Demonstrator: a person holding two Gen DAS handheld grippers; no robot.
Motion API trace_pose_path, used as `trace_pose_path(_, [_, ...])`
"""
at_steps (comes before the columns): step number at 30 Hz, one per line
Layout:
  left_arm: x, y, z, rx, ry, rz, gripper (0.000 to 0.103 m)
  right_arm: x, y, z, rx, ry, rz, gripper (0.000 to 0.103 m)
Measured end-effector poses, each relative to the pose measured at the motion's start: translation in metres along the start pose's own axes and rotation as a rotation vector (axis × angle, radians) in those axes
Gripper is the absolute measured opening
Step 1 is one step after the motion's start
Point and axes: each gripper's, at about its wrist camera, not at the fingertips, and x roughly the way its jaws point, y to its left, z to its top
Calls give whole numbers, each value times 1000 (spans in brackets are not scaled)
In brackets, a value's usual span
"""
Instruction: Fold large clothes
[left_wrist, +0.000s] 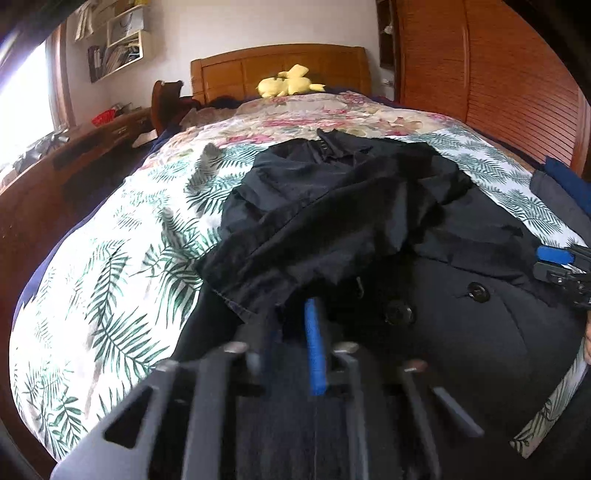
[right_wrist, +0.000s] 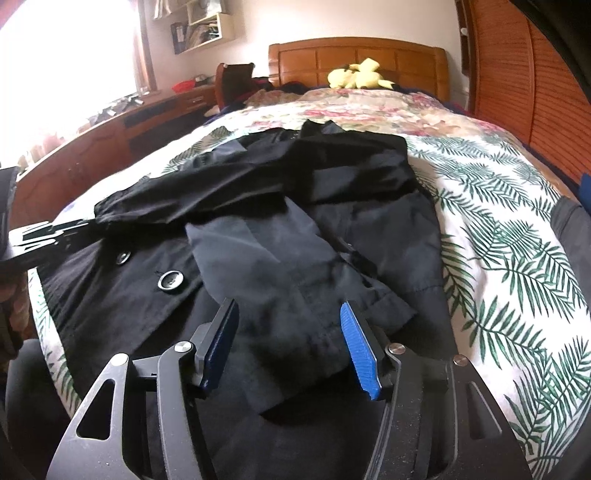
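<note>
coat (right_wrist: 122, 295) feels floppy, kinda heavy | left claw (left_wrist: 314, 332) pinched on its edge | right claw (right_wrist: 288, 343) spread over sleeve (right_wrist: 280, 266), I'd grab the cuff

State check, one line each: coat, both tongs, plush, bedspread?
Black coat: spread on the bed, both sleeves folded across the front, big buttons showing.
Left tongs: shut on the coat's edge near the left sleeve.
Right tongs: open, over the right sleeve cuff, not gripping.
Yellow plush: lying by the headboard.
Leaf-print bedspread: spread flat under the coat.
</note>
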Motion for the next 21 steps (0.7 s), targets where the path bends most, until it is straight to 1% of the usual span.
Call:
trace_pose_path(3, [-17,-3,4,17,-21,-19,3,1,7,1,-31,-4,-3,59])
trace_pose_path(5, [-37,-8,6,34,-55,-43,2,2,8,1,-41,-5,-11,59])
trace_pose_path(7, [-55,-12,8,43,-79,-73,1,3,7,1,-34,-3,-9,59])
trace_pose_path(11, [-78,-18,11,45,-103,-121,1,4,4,0,-25,-1,-16,59])
trace_pose_path(14, [-84,-24,7,64,-105,-117,1,6,3,0,-21,4,-17,59])
trace_pose_path(16, [-82,-24,4,57,-88,-118,2,7,3,1,-23,6,-17,59])
trace_pose_path(19, [-84,-17,-4,40,-85,-90,3,8,5,1,-26,8,-16,59])
trace_pose_path(21, [-87,-10,-11,23,-85,-89,4,10,7,2,-30,9,-13,59])
